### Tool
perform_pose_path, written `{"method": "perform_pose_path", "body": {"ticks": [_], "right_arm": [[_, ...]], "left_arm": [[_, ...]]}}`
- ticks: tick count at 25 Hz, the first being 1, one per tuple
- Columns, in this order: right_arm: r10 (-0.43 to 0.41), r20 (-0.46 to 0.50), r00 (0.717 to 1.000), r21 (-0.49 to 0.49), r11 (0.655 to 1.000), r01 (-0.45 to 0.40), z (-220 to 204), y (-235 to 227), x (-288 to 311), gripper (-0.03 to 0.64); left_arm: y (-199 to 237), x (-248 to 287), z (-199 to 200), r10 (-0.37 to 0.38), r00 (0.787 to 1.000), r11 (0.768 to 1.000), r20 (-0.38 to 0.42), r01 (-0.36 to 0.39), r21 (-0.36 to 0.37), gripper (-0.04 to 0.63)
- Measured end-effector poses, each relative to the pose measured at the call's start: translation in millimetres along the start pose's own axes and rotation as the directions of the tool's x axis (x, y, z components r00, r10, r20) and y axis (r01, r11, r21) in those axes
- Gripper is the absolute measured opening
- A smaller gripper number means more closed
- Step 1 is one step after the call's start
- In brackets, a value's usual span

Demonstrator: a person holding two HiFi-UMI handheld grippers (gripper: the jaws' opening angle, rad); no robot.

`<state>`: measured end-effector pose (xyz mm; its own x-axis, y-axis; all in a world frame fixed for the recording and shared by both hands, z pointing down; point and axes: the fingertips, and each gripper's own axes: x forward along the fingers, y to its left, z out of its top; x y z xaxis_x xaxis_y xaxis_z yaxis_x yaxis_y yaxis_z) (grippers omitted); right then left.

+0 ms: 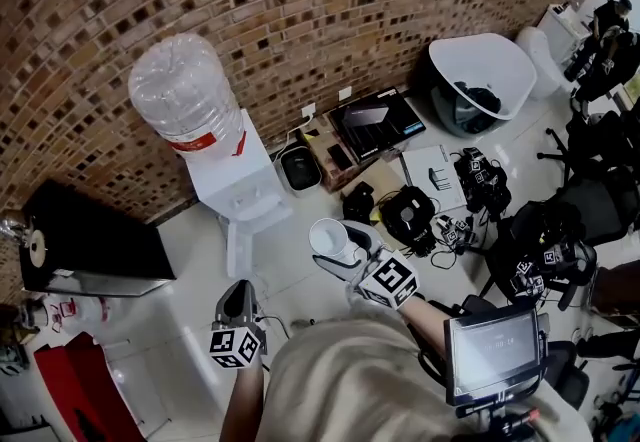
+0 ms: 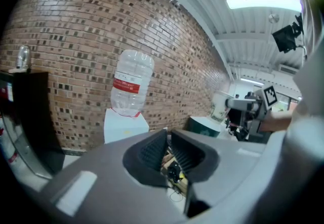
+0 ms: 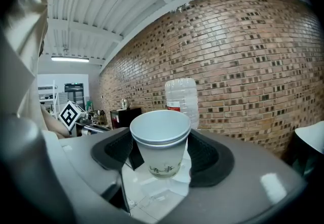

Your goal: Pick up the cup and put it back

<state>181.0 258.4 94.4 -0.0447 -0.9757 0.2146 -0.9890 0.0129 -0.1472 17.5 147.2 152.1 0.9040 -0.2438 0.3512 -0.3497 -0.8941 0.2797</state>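
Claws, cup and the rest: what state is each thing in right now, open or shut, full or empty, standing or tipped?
cup: upright, held off the floor, looks empty inside.
right claw: shut on the cup.
left claw: shut, nothing between its jaws.
water bottle: upside down, seated on the white dispenser.

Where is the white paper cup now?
Head view, centre: white paper cup held upright in the right gripper, just right of the white water dispenser.
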Motion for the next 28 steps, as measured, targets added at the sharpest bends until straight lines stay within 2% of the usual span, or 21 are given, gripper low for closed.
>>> {"method": "perform_pose_path", "body": {"ticks": [8, 13, 21, 26, 28], "right_arm": [[0.001, 0.002, 1.0, 0.007, 1.0, -0.001, -3, -7, -6, 0.337], [-0.003, 0.001, 1.0, 0.016, 1.0, 0.003, -8, -16, -13, 0.337], [-0.015, -0.006, 1.0, 0.036, 0.999, 0.015, -19, -47, -36, 0.337], [0.0, -0.009, 1.0, 0.031, 1.0, 0.0, -25, -75, -54, 0.337], [0.013, -0.017, 1.0, 0.031, 0.999, -0.013, -29, -87, -59, 0.337]], "left_arm": [[-18, 0, 5, -0.025, 0.999, 1.0, 0.037, 0.024, 0.014, 0.012], [-21, 1, 5, -0.025, 0.999, 1.0, 0.036, 0.025, -0.004, 0.054], [-34, 9, -5, 0.039, 0.999, 0.999, -0.001, -0.039, -0.024, 0.049], [-57, 13, -11, 0.082, 0.996, 0.996, -0.018, -0.083, -0.035, 0.049], [-68, 13, -15, 0.108, 0.994, 0.993, -0.027, -0.109, -0.036, 0.023]]}}
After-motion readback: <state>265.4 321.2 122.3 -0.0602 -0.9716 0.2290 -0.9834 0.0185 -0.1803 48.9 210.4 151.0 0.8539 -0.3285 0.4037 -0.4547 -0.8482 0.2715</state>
